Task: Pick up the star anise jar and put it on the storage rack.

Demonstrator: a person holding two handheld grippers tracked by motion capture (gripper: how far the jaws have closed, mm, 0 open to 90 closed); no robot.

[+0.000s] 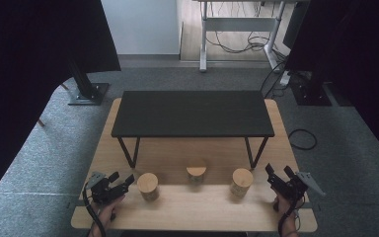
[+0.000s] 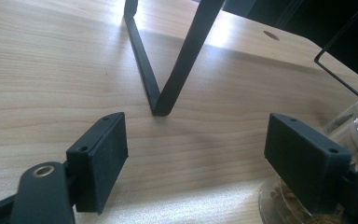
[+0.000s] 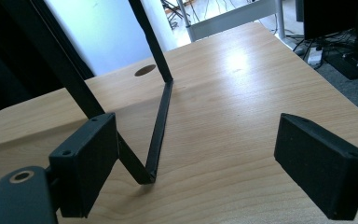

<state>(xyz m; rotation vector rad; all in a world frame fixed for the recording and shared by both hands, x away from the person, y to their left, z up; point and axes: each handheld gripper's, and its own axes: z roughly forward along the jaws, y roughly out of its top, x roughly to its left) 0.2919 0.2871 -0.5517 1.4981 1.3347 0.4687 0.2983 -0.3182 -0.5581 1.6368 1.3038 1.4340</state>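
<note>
Three clear jars with round wooden lids stand in a row near the table's front: a left jar (image 1: pixel 148 186), a middle jar (image 1: pixel 196 171) and a right jar (image 1: pixel 241 181). My left gripper (image 1: pixel 121 178) rests just left of the left jar, apart from it, and is open with nothing between its jaws (image 2: pixel 196 140). That jar (image 2: pixel 354 135) peeks out behind the right-hand jaw in the left gripper view. My right gripper (image 1: pixel 279 173) sits right of the right jar, open (image 3: pixel 198 140), holding nothing.
A low black shelf (image 1: pixel 192 113) on thin metal legs spans the middle of the wooden table (image 1: pixel 177 207). One leg (image 2: pixel 168 88) lies ahead of the left gripper, another leg (image 3: pixel 156 135) ahead of the right. Grey carpet surrounds the table.
</note>
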